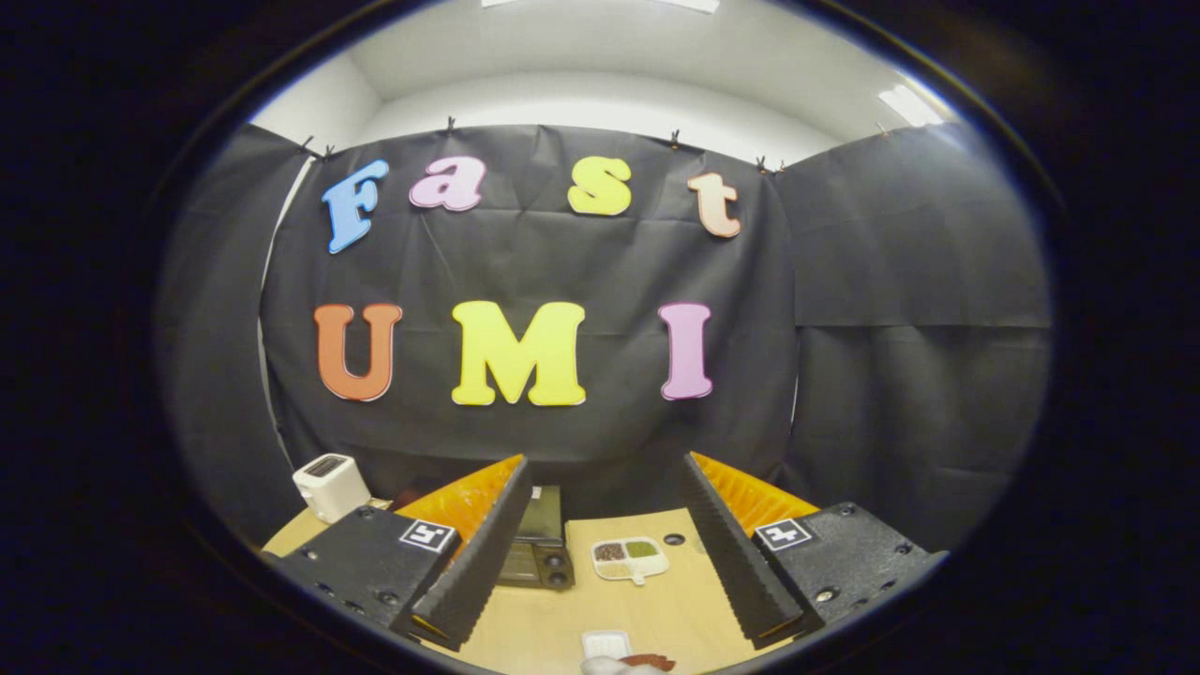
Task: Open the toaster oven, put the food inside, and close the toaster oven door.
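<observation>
Hovering high above the wooden table (562, 619), gripper (600, 553) spread wide with nothing between its ridged fingers (469, 572); toaster oven (542, 544) far ahead, half hidden behind the left finger, door apparently closed, so by the look of it nothing done yet — opening, loading and closing all left. Beyond the fingers, a small divided dish (630, 559) with brown and green fillings; nearer in, a white tray (606, 643) and something reddish-brown (649, 662), possibly the food; white toaster (330, 486) off left. No readable brand or label, just square black-and-white markers (427, 535) on the gripper.
</observation>
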{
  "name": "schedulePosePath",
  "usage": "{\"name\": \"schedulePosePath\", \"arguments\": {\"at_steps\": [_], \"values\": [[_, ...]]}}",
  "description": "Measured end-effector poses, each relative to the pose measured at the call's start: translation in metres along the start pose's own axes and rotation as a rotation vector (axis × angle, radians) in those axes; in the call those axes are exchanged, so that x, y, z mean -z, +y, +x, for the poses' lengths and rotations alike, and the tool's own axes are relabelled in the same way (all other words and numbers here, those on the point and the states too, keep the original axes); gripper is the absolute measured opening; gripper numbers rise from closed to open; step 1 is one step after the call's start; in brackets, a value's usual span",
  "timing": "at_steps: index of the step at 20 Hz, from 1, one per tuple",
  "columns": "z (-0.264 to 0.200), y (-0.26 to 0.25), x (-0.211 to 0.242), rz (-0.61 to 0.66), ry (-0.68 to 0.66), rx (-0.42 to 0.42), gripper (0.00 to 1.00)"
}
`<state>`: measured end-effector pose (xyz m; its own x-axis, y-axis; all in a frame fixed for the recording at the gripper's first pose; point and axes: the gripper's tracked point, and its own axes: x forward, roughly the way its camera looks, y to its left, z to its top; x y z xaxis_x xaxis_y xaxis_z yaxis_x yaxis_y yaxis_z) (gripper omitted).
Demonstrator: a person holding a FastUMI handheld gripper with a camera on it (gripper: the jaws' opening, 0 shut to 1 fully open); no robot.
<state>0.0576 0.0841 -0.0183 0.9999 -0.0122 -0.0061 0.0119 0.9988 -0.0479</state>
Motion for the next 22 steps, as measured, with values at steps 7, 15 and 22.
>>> {"name": "schedulePosePath", "arguments": {"at_steps": [7,15,22], "values": [[0.07,0.11,0.063,-0.006,0.031,-0.1,1.0],[0.149,0.194,0.167,-0.056,0.109,-0.119,1.0],[0.194,0.208,0.234,-0.069,0.2,-0.074,1.0]]}}
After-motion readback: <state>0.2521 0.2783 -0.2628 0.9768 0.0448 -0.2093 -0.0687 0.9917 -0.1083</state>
